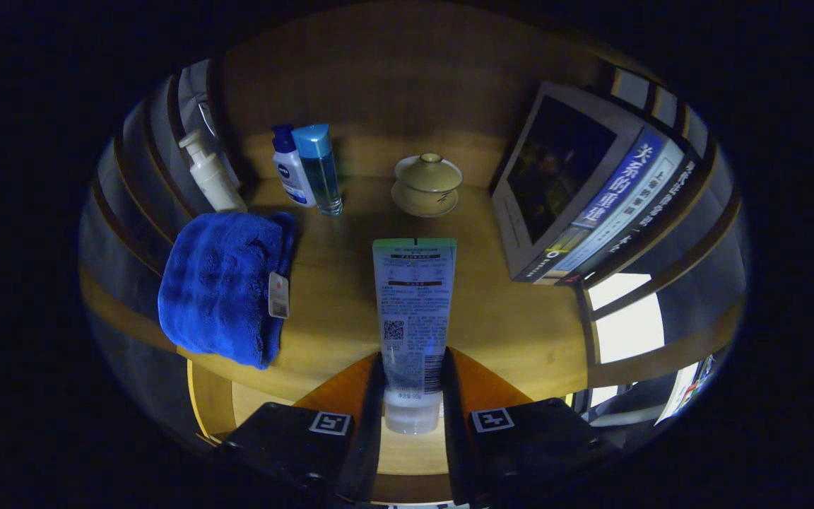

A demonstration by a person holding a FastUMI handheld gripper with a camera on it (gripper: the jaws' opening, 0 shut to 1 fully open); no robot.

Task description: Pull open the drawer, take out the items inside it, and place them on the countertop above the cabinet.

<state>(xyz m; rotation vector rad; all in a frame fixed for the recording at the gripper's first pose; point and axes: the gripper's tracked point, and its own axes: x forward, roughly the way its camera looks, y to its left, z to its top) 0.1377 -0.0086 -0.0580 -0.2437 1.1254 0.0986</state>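
A squeeze tube with a green-edged crimped end and a white cap points away from me, held between my two fingers. My gripper is shut on the tube near its cap end. The tube hangs over the wooden countertop; I cannot tell whether it touches the wood. Below the counter's front edge, the open drawer shows pale wood behind my fingers.
A folded blue towel lies on the counter left of the tube, drooping over the edge. A white pump bottle, a white-and-blue bottle and a clear blue bottle stand at the back left. A lidded cup on a saucer sits beyond the tube. A book leans at the right.
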